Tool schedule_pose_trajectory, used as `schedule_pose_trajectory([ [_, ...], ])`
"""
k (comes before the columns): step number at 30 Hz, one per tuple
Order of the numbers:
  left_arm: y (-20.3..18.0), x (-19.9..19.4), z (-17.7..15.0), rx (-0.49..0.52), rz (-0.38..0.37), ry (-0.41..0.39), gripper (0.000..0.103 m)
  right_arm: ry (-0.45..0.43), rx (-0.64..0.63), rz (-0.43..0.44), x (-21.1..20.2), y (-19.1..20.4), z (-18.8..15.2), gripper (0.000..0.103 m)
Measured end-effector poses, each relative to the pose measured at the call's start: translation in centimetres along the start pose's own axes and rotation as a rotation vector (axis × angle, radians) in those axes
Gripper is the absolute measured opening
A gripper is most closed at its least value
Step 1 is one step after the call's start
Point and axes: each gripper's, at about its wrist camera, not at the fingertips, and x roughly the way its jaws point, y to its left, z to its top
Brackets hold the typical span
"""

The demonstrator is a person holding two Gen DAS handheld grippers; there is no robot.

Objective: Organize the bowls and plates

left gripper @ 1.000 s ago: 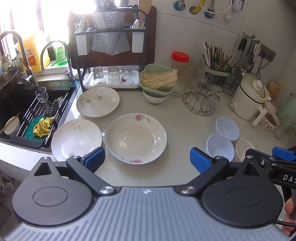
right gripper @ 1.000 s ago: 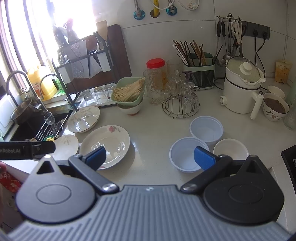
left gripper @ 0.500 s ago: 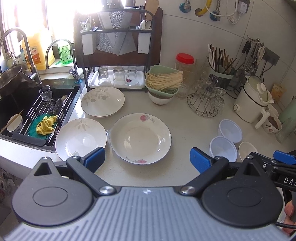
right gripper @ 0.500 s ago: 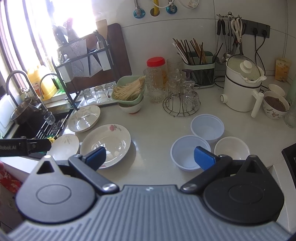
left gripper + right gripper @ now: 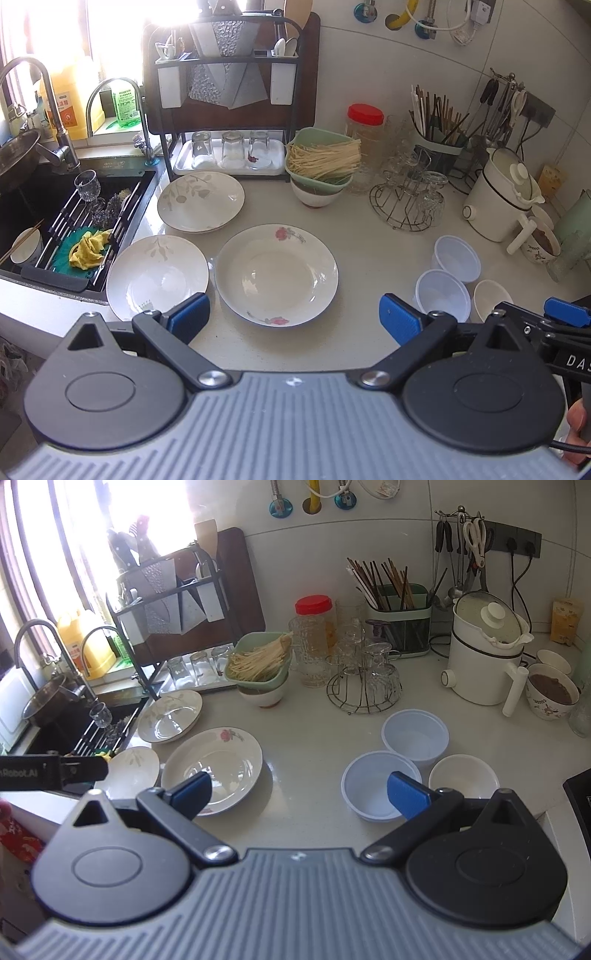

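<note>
Left gripper (image 5: 293, 314): jaws spread wide, nothing between them, held above the counter (image 5: 354, 229) edge. Right gripper (image 5: 301, 792): likewise wide apart and empty.

Ahead of the left fingers, just beyond the tips: rose plate (image 5: 277, 275). Just beside the left fingertip: leaf plate (image 5: 157, 271), rim close to the rose plate; whether they touch, cannot tell. Farther out past it: second leaf plate (image 5: 201, 203), near the glass tray (image 5: 229, 166). All three lie flat and separate, none stacked.

Off the right fingertip of the right gripper: near blue bowl (image 5: 373, 784), partly behind the pad. Just beyond it: far blue bowl (image 5: 415, 734). Beside both, to the right: white bowl (image 5: 463, 775). The three sit clustered, upright, not nested.

Judgement: task at its start. No plate stacked, no bowl nested, neither gripper in contact with anything. Left to do: gather three plates into one pile, three bowls into another.
</note>
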Motion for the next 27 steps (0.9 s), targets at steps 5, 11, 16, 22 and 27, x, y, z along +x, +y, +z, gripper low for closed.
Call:
schedule_pose_trajectory([
  [5, 0.0, 0.0, 0.1, -0.003, 0.002, -0.003, 0.1, -0.002, 0.001, 0.002, 0.0, -0.2, -0.1, 0.103],
  [11, 0.0, 0.0, 0.2, -0.008, 0.0, 0.0, 0.1, -0.003, 0.003, 0.006, 0.0, -0.2, 0.0, 0.103],
  [16, -0.3, 0.1, 0.3, -0.01, -0.003, 0.004, 0.1, -0.002, 0.004, 0.008, 0.0, -0.4, 0.0, 0.103],
  [22, -0.8, 0.2, 0.2, -0.016, 0.0, 0.001, 0.1, 0.003, 0.009, 0.011, 0.0, -0.8, -0.1, 0.103],
  [27, -0.9, 0.1, -0.3, -0.038, 0.01, -0.001, 0.1, 0.012, 0.015, 0.01, 0.1, -1.5, -0.2, 0.103],
])
